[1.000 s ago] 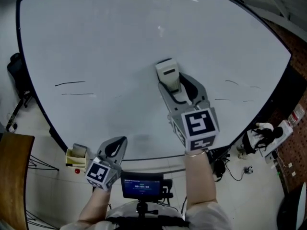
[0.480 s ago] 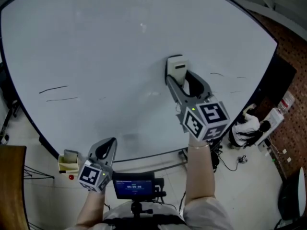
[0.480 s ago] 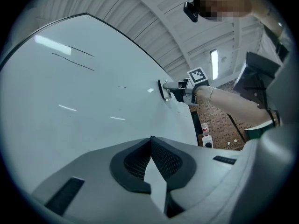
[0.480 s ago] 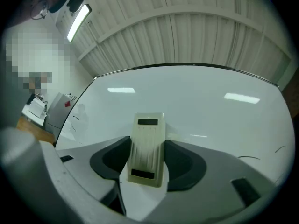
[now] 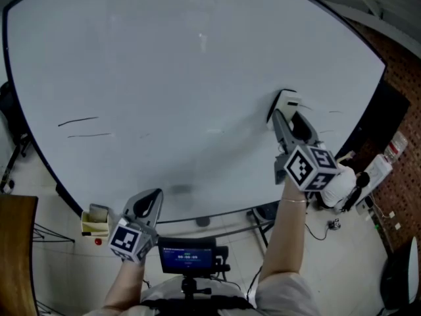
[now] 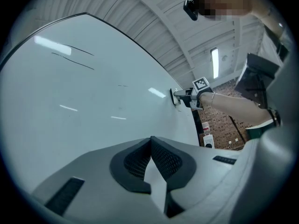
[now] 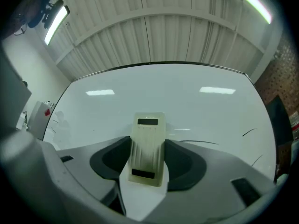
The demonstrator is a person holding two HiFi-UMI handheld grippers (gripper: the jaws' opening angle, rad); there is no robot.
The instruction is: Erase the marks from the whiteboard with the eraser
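Rightward since a second ago, the right gripper (image 5: 287, 116) now has the eraser (image 5: 287, 99), pinched between its jaws, flat against the whiteboard (image 5: 164, 64) so its pad can wipe the thin strokes (image 7: 198, 142) nearby. The left gripper (image 5: 148, 201) hangs low, jaws pressed together on nothing (idle). Two lines (image 5: 79, 120) wait far left.
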